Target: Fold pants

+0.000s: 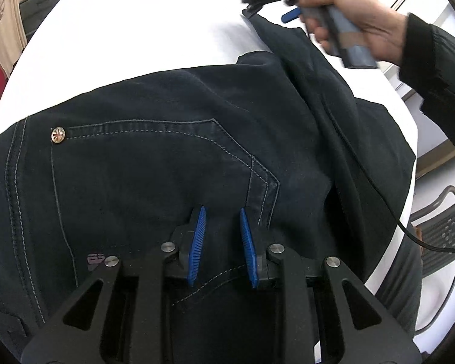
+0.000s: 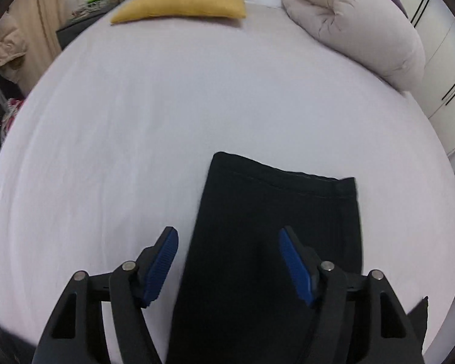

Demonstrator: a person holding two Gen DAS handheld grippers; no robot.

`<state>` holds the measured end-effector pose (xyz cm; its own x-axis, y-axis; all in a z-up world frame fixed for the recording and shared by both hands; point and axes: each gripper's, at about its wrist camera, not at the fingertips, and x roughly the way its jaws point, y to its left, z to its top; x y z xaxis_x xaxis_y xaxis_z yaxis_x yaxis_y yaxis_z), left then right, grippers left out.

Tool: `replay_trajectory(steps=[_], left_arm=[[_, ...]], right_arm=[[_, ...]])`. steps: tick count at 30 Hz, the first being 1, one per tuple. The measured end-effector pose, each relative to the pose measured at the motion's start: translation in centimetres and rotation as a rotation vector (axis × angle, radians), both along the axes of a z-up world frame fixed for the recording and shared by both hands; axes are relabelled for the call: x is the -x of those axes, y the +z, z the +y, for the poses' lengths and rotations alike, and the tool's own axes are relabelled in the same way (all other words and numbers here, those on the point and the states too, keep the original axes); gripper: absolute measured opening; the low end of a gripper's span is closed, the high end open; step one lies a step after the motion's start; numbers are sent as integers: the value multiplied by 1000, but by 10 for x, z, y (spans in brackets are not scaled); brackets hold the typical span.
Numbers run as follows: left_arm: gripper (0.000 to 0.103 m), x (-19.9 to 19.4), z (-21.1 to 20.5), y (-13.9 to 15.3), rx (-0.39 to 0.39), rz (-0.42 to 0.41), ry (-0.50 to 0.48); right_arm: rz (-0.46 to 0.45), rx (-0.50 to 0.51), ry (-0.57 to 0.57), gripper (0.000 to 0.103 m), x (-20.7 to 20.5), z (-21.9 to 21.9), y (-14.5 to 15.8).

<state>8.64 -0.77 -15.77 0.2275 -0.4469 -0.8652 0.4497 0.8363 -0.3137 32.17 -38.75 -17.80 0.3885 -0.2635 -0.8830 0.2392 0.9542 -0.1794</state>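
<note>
The dark pants [image 1: 173,163] lie on the white bed sheet [image 1: 154,30], waist and back pocket close to the left gripper [image 1: 222,212], one leg [image 2: 276,212] stretched away with its hem flat on the sheet. The left gripper's blue pads [image 1: 197,236] stand a narrow gap apart over the pocket; I cannot tell whether they pinch any cloth. The right gripper [image 2: 229,236], held in a hand [image 1: 358,24], hangs above the leg with jaws wide apart, gripping nothing. A yellow cushion [image 2: 185,3] and a rolled duvet [image 2: 355,21] lie at the far end.

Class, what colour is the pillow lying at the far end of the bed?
Mustard yellow. The pillow shows best in the right wrist view.
</note>
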Motion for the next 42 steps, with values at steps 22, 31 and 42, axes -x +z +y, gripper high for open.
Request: replay_trajectory(steps=[22,31,42], left_arm=[[23,3,-12,2,-40,-12,3],[23,-11,-15,2,-30,52,37],[23,-24,-13,0,-28,102,70]], right_arm=[[-418,-385,-374,5,189,-171,84],[-643,-588,-724,5,399,-288,53],[-757,-933,-906,48,476,-287,-41]])
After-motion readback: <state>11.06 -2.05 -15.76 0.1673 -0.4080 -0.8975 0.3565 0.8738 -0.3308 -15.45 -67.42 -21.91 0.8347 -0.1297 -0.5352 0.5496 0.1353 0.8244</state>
